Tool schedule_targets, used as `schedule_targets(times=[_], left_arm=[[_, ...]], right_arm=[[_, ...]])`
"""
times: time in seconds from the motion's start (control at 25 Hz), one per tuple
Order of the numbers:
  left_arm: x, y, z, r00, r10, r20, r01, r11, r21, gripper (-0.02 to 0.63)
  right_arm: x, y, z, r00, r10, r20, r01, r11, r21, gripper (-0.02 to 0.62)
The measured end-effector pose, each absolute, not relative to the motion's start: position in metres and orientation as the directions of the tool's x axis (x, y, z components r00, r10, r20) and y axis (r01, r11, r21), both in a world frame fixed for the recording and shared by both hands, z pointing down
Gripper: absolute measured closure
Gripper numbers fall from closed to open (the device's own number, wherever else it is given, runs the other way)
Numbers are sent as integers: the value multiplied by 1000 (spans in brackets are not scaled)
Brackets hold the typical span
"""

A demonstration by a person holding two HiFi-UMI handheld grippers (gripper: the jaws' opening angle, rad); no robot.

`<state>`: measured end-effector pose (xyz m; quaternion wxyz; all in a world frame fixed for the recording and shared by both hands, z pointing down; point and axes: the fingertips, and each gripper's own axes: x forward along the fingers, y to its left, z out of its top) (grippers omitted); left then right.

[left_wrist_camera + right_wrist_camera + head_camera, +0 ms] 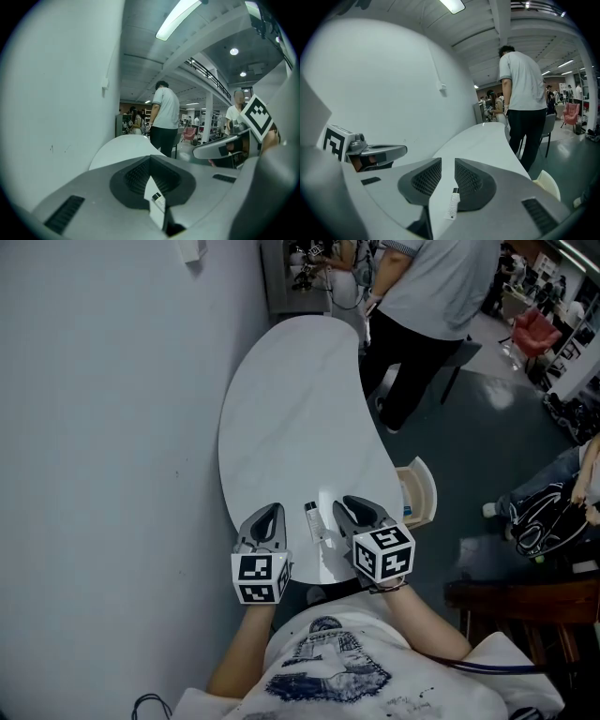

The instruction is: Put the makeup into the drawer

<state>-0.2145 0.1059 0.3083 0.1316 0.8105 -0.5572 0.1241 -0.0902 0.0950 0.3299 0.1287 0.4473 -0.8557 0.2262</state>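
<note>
The makeup tube (317, 523) lies flat on the near end of the desk (291, 409), between my two grippers and touching neither. Its long axis runs almost straight away from me, with the dark end at the far side and the printed label facing up.

My right gripper (349, 505) sits just beside it with its jaws a little apart and nothing clamped. Through that gap I can see the tube (453, 205) lying lengthwise. I judge I'm holding the gap along the tube's length so the jaws can close across its narrow width.

My left gripper (271, 514) is on the tube's other side with its jaws together. It seems to have no job here beyond keeping clear. In its own view a white labelled sliver shows low between the jaws; I cannot tell what it is.

The drawer (419, 491) stands pulled open at the desk's right edge, near my right gripper, which is probably why that gripper does the picking.
</note>
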Motion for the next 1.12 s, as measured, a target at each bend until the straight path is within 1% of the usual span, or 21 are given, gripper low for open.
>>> schedule_targets(times=[0.4,1.0,1.12], left_arm=[[-218,113,342,329,-862,386,-943,-318,93,560],[-242,89,400,270,-849,453,-962,-256,93,560],[-243,84,408,269,-844,463,-962,-255,94,560]], right_arm=[[-96,97,367,-570,-662,487,-818,510,-265,494],[-129,70,443,-591,-533,605,-784,557,-274,492],[-135,65,461,-593,-505,627,-778,559,-286,483]])
